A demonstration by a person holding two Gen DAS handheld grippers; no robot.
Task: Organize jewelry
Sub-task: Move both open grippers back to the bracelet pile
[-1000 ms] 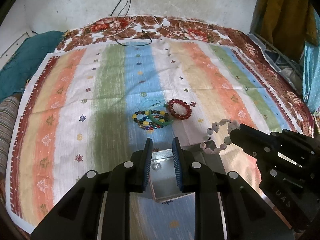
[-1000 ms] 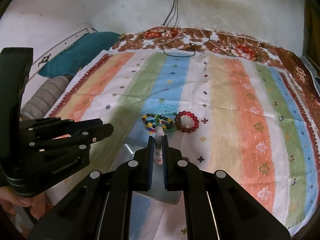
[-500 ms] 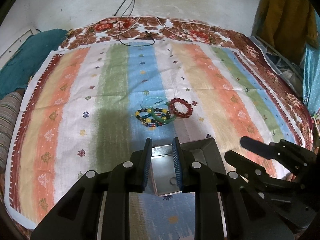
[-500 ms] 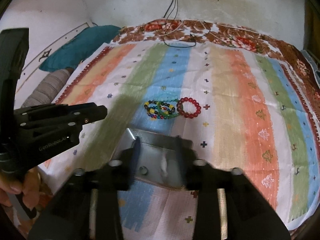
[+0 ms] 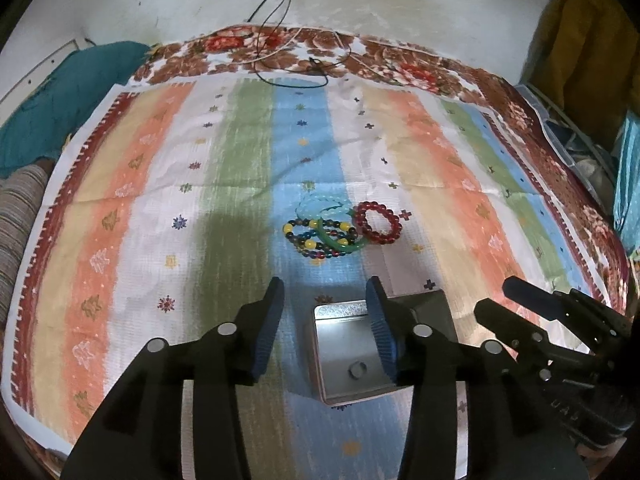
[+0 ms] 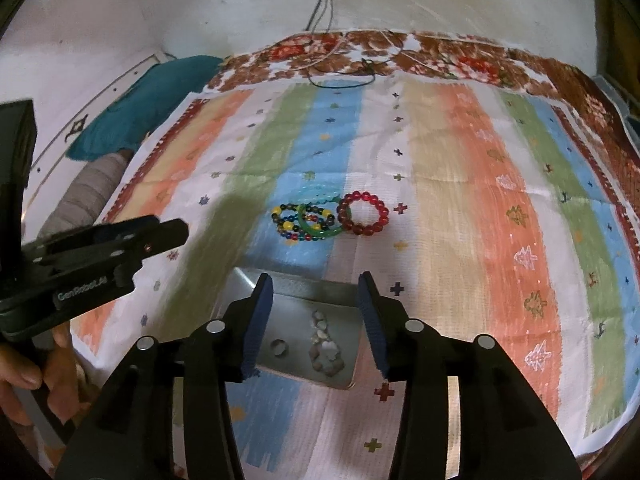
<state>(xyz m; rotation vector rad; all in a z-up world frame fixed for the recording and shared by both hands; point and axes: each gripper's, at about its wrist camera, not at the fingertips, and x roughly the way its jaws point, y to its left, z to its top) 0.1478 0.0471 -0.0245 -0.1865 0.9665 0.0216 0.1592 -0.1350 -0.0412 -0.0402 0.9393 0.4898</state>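
An open metal tin (image 6: pixel 288 300) sits on the striped cloth, and a pale shell-bead bracelet (image 6: pixel 325 350) and a small ring (image 6: pixel 279 347) lie inside it. My right gripper (image 6: pixel 315 280) hangs just above the tin, jaws opening, with nothing pressed between them. My left gripper (image 5: pixel 324 284) hovers at the tin's (image 5: pixel 348 360) left wall with its jaws also opening and empty. Beyond the tin lie a red bead bracelet (image 5: pixel 378 222), a multicolour bead bracelet (image 5: pixel 310 240), a green bangle (image 5: pixel 344 245) and a light blue bracelet (image 5: pixel 324 205), all touching. The right gripper (image 5: pixel 496 296) shows at the right.
Black and white cables (image 5: pixel 296 60) lie on the floral bedspread at the far edge. A teal pillow (image 5: pixel 64 100) and a striped bolster (image 5: pixel 16 216) sit at the left, and hanging clothes (image 5: pixel 580 40) at the right. A person's hand (image 6: pixel 24 380) holds the left gripper (image 6: pixel 168 240).
The right gripper opened and let go of the pale bracelet, which now lies in the tin. The left gripper's jaws widened from nearly shut. Neither hand shifted much.
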